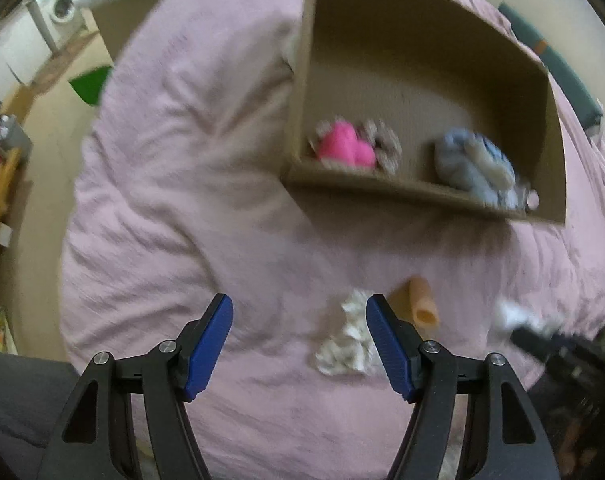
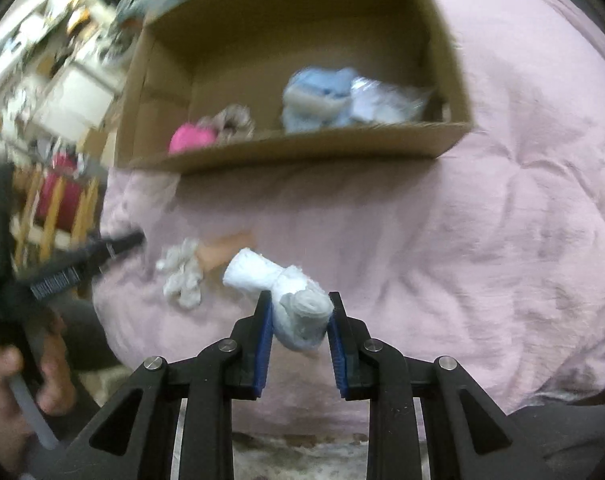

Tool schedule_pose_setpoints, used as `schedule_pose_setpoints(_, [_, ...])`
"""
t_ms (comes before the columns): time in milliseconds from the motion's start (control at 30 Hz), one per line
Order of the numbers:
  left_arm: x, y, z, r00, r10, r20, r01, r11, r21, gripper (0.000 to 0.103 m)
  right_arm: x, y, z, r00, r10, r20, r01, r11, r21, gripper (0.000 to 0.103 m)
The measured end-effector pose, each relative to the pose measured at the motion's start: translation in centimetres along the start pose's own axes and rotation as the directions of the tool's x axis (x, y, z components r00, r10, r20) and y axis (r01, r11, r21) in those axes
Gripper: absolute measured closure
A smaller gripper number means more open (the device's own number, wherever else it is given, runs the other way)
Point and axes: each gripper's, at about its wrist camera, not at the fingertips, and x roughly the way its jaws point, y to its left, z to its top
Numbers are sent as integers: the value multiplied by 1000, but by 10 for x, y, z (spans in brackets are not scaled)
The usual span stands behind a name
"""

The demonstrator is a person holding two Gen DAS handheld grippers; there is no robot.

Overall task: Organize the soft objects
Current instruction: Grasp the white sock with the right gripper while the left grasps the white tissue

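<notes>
Pink bedspread [image 1: 182, 200]; cardboard box [image 1: 422, 196] ahead; left tool [image 1: 299, 312] wide; right tool [image 2: 299, 304] clamps white sock roll [image 2: 298, 308].

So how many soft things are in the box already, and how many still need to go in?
Done: the cardboard box holds a pink item, a brownish scrunchie and a blue bundle. In hand: the right tool grips a white rolled sock. Left: a white crumpled item and a peach tube lie on the pink blanket; the left tool is open.

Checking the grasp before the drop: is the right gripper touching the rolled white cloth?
Touching. In the right wrist view the right gripper has both blue pads pressed against the rolled white cloth, which sits pinched between them.
</notes>
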Motion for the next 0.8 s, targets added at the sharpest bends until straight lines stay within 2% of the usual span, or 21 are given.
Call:
schedule_pose_setpoints(100, [13, -9, -6, 997, -34, -63, 36, 999, 28, 38, -6, -7, 5, 999, 9, 33, -11, 999, 33, 76])
schedule_pose_setpoints(233, [25, -21, -15, 996, -8, -84, 15, 997, 77, 38, -6, -9, 10, 999, 13, 43, -16, 998, 58, 76])
schedule_pose_setpoints(300, [36, -31, -21, 993, 5, -117, 10, 992, 129, 47, -7, -10, 13, 998, 8, 55, -11, 998, 64, 76])
schedule_pose_setpoints(367, [42, -35, -23, 990, -3, -141, 22, 990, 136, 61, -10, -15, 12, 998, 5, 60, -9, 998, 68, 76])
schedule_pose_setpoints(433, [43, -33, -24, 990, -1, -143, 18, 993, 120, 65, -9, -16, 11, 999, 7, 53, -11, 997, 73, 76])
schedule_pose_setpoints(467, [42, -32, -23, 990, -2, -140, 17, 994, 111, 78, -8, -16, 11, 999, 7, 50, -11, 997, 76, 76])
schedule_pose_setpoints(500, [41, -32, -23, 991, -1, -137, 17, 993, 113, 84, -7, -16, 12, 999, 4, 49, -8, 997, 75, 76])
schedule_pose_setpoints(733, [24, -24, -25, 994, 25, -102, -14, 994, 105, 86, -8, -15, 13, 999, 20, 50, -23, 997, 77, 76])
schedule_pose_setpoints(800, [15, -22, -27, 997, 27, -67, -20, 994, 106, 86, -7, -13, 13, 999, 20, 49, -24, 997, 69, 76])
